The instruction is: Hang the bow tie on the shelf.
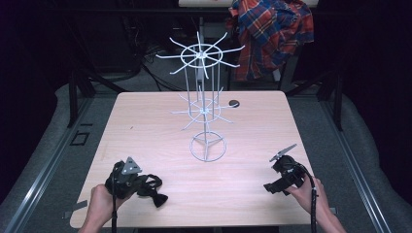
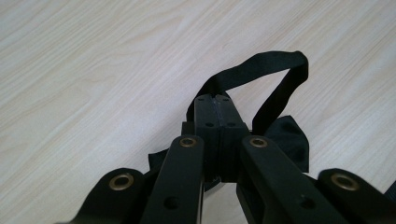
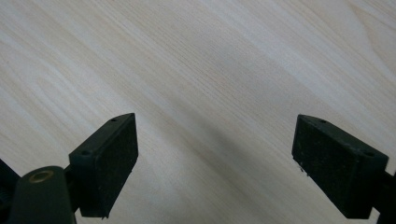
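Down at the table's near edge, the left gripper pinches what seems a black bow tie; the right gripper's jaws stand wide apart.

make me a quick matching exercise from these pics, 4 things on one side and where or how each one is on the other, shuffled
Things:
1. left gripper
2. right gripper
3. white wire rack
4. plaid shirt

States:
A. stands mid-table
B. hangs behind the table
C. jaws wide apart over bare wood
D. jaws closed on a black bow tie

Pairs: 1-D, 2-C, 3-A, 4-B
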`<state>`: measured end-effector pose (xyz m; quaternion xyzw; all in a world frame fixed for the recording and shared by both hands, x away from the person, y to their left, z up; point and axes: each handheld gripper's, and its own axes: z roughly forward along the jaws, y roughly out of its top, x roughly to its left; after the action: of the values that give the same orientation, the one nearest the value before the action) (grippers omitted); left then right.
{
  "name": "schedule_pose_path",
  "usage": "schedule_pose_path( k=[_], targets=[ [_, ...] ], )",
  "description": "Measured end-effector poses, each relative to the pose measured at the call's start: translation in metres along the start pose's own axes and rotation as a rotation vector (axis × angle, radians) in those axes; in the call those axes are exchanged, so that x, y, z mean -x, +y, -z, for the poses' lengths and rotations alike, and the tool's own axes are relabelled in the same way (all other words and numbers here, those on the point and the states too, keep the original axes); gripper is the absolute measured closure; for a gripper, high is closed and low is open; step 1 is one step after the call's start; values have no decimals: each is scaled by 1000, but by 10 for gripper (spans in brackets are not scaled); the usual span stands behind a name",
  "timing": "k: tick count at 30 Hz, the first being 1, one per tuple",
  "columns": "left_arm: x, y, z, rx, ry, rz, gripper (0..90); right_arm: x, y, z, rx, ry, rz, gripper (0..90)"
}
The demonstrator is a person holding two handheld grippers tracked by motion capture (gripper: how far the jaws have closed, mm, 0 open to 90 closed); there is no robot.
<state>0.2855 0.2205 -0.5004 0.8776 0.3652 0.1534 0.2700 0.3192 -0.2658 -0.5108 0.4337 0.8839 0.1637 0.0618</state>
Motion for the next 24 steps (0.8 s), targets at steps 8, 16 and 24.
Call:
schedule_pose_path(
  k=[8, 16, 24],
  targets=[
    [-4, -2, 11, 47, 19, 23, 900, 0, 0, 0, 0, -6, 4, 139],
    [-2, 0, 23, 67, 29, 31, 900, 1, 0, 1, -6, -14, 5, 139],
    [5, 7, 32, 89, 43, 24, 900, 0, 0, 1, 6, -2, -3, 139]
  ],
)
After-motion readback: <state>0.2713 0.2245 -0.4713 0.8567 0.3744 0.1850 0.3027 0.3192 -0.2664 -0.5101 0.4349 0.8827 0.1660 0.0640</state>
